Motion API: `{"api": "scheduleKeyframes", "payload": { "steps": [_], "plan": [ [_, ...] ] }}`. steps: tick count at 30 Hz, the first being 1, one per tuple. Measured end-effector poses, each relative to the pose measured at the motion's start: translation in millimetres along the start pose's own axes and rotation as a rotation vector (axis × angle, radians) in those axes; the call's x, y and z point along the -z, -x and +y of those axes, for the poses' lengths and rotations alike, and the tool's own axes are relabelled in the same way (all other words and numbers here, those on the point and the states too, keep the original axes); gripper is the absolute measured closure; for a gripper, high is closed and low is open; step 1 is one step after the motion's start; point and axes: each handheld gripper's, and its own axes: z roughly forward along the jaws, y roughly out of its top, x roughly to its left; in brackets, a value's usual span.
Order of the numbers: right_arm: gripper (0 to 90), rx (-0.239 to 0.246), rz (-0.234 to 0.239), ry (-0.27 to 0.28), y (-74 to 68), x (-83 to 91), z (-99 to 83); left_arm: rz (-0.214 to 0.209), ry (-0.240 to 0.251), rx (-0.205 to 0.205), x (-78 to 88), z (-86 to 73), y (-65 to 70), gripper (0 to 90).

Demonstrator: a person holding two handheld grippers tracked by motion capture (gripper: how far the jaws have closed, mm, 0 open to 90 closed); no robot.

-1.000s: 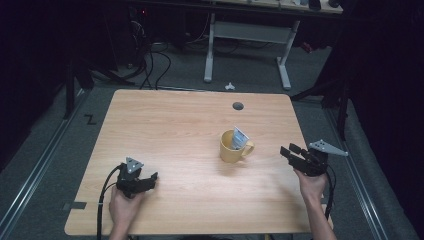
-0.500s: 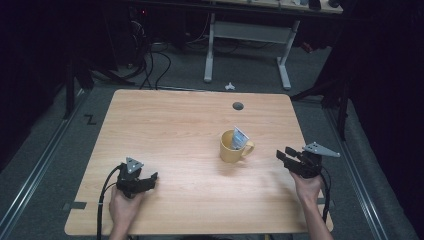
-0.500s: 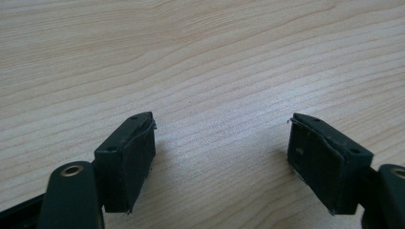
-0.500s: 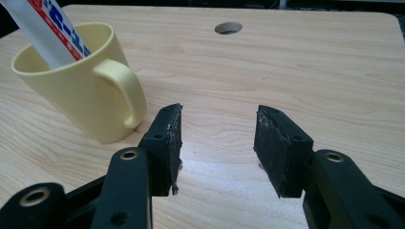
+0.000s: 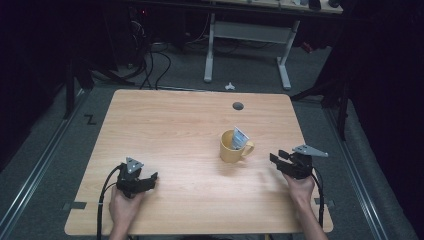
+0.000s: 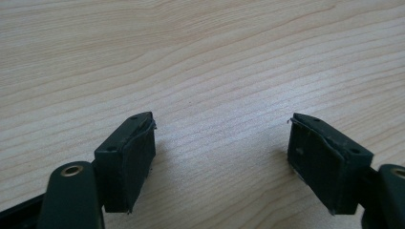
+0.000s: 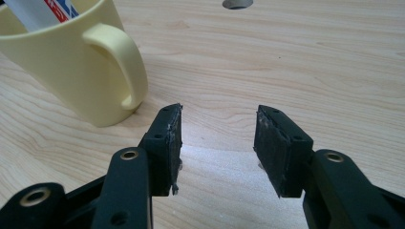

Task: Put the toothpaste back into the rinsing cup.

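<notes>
Altogether one yellow mug (image 5: 231, 147) holding one tube (image 5: 239, 138), two grippers' fingers (image 7: 168, 135) apart, empty.

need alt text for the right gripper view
The right gripper hangs low over a light wooden table, its black jaws open with nothing between them. A pale yellow mug stands upper left, handle toward the gripper, a white packet inside.
</notes>
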Motion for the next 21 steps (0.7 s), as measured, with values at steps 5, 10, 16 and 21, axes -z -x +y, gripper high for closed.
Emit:
{"api": "scheduleKeyframes", "payload": {
  "steps": [5,10,16,21],
  "plan": [
    [52.3,0.014,-0.004,-0.022,-1.4,-5.9,-2.1,0.000,0.000,0.000,0.0,0.0,0.0,24.7],
    [52.3,0.027,-0.009,-0.038,-3.7,-11.0,-3.5,0.000,0.000,0.000,0.0,0.0,0.0,24.7],
    [52.4,0.046,-0.010,-0.063,-7.0,-19.9,-5.2,0.000,0.000,0.000,0.0,0.0,0.1,24.7],
    [52.4,0.046,-0.012,-0.080,-8.4,-24.8,-6.5,0.000,0.000,0.000,0.0,0.0,0.1,24.7]
  ]
}}
